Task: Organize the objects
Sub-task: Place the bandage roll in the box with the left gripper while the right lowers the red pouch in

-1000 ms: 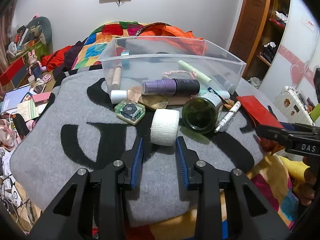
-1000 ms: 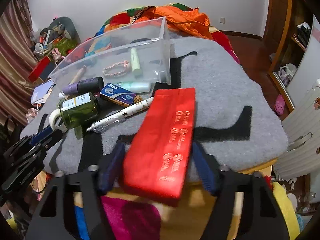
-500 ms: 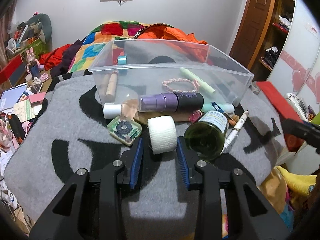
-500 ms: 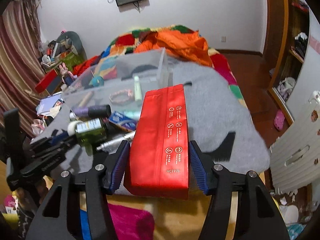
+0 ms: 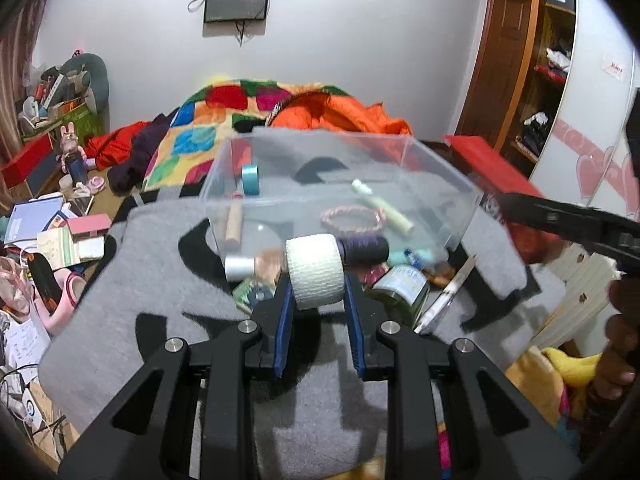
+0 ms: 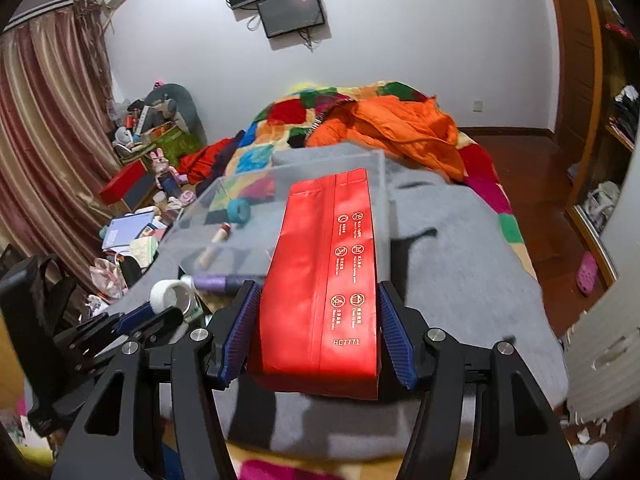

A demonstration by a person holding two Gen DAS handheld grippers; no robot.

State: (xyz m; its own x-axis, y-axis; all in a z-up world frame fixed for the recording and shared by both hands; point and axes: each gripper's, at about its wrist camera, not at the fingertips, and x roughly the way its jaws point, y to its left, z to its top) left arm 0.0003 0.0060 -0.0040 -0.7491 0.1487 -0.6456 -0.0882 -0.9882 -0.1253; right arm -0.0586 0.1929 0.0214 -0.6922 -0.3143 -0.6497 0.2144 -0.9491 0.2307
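My left gripper (image 5: 318,300) is shut on a white bandage roll (image 5: 315,271) and holds it lifted in front of the clear plastic bin (image 5: 340,184). My right gripper (image 6: 316,328) is shut on a long red packet (image 6: 328,276), raised near the bin's right end; the packet also shows in the left wrist view (image 5: 492,168). In the bin lie a blue tape roll (image 5: 251,174), a pink bracelet (image 5: 352,220), a pale green tube (image 5: 382,206) and a wooden stick (image 5: 234,222).
On the grey blanket (image 5: 140,280) in front of the bin lie a purple-and-black tube (image 5: 362,249), a green glass bottle (image 5: 400,286), a white pen (image 5: 448,296) and a small green box (image 5: 254,294). Floor clutter is at left. A wardrobe (image 5: 592,120) stands at right.
My left gripper has closed on the bandage roll and lifted it towards the bin. My right gripper has raised the red packet off the blanket and carried it towards the bin.
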